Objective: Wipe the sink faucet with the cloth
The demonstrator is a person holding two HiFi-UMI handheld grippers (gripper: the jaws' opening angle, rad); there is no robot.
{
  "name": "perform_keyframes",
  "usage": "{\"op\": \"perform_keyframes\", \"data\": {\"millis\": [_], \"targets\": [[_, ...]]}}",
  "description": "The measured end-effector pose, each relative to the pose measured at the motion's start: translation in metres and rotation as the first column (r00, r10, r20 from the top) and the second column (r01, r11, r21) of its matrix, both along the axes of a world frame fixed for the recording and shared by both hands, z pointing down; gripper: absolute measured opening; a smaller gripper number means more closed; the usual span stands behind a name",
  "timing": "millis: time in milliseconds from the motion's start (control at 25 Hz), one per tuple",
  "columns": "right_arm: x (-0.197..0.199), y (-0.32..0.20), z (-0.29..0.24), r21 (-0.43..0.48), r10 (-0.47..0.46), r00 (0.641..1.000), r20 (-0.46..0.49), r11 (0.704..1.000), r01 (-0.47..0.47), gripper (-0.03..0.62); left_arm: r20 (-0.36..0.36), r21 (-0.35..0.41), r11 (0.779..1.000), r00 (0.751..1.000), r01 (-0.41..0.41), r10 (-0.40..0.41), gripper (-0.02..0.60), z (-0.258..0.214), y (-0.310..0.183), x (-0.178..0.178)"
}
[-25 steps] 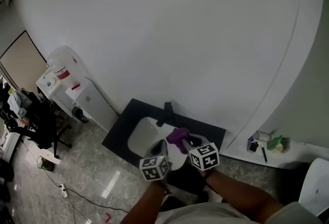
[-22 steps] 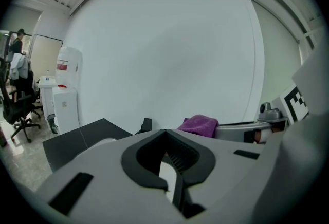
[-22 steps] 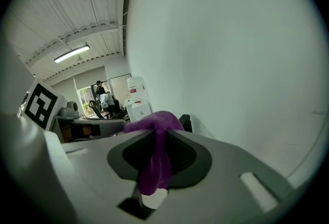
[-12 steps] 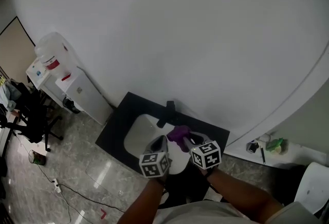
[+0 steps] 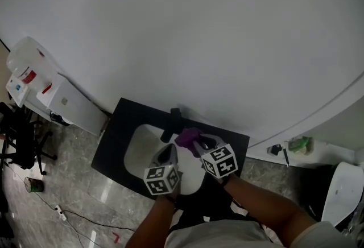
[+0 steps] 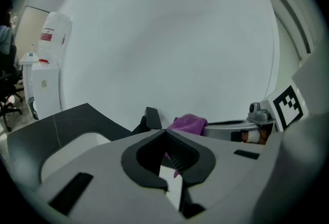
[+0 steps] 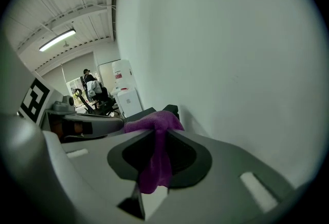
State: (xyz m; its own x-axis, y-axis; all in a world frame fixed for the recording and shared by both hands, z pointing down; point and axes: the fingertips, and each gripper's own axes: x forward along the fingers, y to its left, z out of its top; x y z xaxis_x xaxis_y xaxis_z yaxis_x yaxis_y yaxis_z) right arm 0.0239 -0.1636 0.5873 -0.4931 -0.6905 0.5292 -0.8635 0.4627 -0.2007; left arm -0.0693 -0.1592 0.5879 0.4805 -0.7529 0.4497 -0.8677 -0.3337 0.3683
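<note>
Head view: high, looking steeply down on the sink (image 5: 138,149). Left and right gripper views: low, close, facing the far wall (image 5: 199,25); all three share faucet (image 5: 172,120) and cloth (image 5: 187,137).

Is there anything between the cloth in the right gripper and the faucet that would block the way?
Nothing visible does. The cloth, clamped in the right gripper, is close beside the faucet, just to its right, with nothing between them. The left gripper hangs over the sink, off that path.
</note>
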Motion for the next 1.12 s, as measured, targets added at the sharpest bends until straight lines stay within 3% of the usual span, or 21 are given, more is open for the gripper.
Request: {"op": "perform_keyframes", "data": {"millis": [360,600,880,960,1120], "targets": [[0.007,-0.072,0.075,-0.033,-0.109,0.991,-0.081,0.994,0.107,0.069,0.013,-0.018,0.999,0.999,0.049,-0.048,0.005,0.023,-0.023,0.016],[-0.024,-0.118,0.110,-0.027,-0.164,0.973,-0.161,0.986,0.162,0.071,-0.001,-0.020,0.997,0.997,0.081,-0.081,0.005,0.033,-0.022,0.007],[-0.029,-0.118,0.188,-0.188,-0.173,0.963,-0.207,0.973,0.134,0.071,0.005,-0.034,0.993,0.993,0.115,-0.114,0.005,0.048,-0.020,-0.020],[-0.030,-0.112,0.174,-0.162,-0.156,0.968,-0.196,0.979,0.125,0.071,0.009,-0.035,0.993,0.993,0.117,-0.116,0.005,0.049,-0.024,-0.022],[-0.030,-0.098,0.098,-0.038,-0.136,0.980,-0.148,0.991,0.132,0.071,0.015,-0.041,0.993,0.994,0.110,-0.109,0.005,0.050,-0.031,-0.015]]}}
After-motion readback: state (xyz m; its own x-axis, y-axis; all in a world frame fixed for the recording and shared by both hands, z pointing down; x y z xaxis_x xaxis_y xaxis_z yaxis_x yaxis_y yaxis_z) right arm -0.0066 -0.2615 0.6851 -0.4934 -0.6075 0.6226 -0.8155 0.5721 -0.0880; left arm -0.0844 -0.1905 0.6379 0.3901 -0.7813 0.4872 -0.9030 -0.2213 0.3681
